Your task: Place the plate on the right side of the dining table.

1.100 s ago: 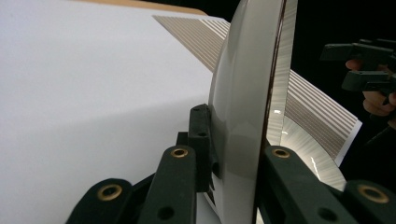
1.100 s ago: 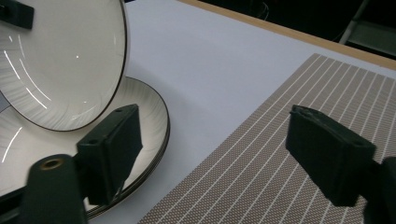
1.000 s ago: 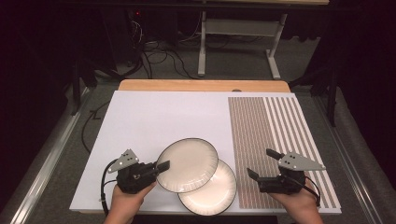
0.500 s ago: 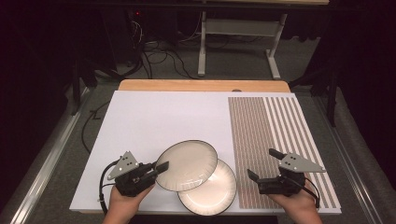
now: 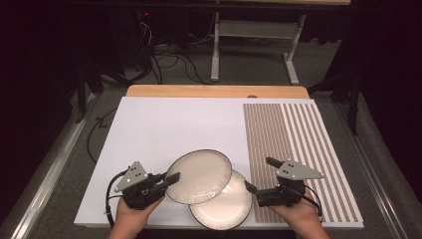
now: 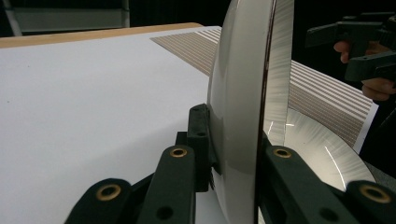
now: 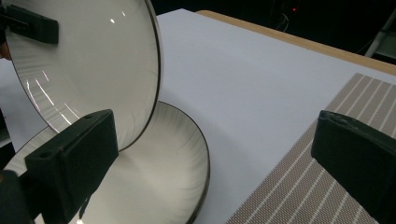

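Note:
Two white plates with dark rims overlap at the front of the table. My left gripper (image 5: pixel 171 178) is shut on the left rim of the upper plate (image 5: pixel 201 177), which it holds tilted above the lower plate (image 5: pixel 226 209). In the left gripper view the upper plate (image 6: pixel 238 93) stands edge-on between the jaws, the lower plate (image 6: pixel 317 144) behind it. My right gripper (image 5: pixel 259 174) stands open just right of the lower plate's rim, touching nothing. In the right gripper view its wide jaws frame the upper plate (image 7: pixel 84 70) and the lower plate (image 7: pixel 154 177).
A white sheet (image 5: pixel 174 124) covers most of the table, and a brown striped placemat (image 5: pixel 293 144) lies on its right side. A wooden table edge (image 5: pixel 214 91) runs along the back. Cables and a metal stand sit on the floor beyond.
My right gripper has moved left, closer to the lower plate's right rim. The left gripper and its plate have stayed in place.

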The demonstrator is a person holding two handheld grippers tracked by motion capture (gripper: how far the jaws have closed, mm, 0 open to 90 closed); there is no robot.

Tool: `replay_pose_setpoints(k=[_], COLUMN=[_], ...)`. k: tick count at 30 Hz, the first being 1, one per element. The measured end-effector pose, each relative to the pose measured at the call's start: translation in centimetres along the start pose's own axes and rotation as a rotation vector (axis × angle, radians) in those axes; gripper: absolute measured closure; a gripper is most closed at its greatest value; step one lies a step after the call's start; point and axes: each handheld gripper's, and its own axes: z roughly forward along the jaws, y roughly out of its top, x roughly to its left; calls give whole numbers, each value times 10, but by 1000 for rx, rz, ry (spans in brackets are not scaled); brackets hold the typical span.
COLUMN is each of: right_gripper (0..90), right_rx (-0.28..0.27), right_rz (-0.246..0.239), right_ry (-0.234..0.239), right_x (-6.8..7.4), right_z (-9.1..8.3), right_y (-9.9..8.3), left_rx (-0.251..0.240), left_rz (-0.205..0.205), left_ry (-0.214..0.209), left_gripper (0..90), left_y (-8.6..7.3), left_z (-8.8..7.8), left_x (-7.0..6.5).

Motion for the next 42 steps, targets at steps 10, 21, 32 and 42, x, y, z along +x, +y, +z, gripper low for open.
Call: replay_pose_setpoints(k=[10, 21, 32, 42], right_gripper=[82, 252, 563, 734], right_rx=[5, 40, 53, 66], right_rz=[-2, 28, 81, 118], right_ry=[73, 108, 156, 166], right_x=[15, 25, 25, 25], right_z=[26, 52, 62, 67], right_y=[17, 16, 8, 4], left_rx=[4, 11, 13, 10], left_rz=[19, 45, 62, 42], left_ry=[1, 2, 5, 2], left_gripper=[795, 789, 786, 783], left_y=[1, 0, 0, -2], left_z=[-1, -3, -4, -2], left_x=[-1, 1, 0, 3])
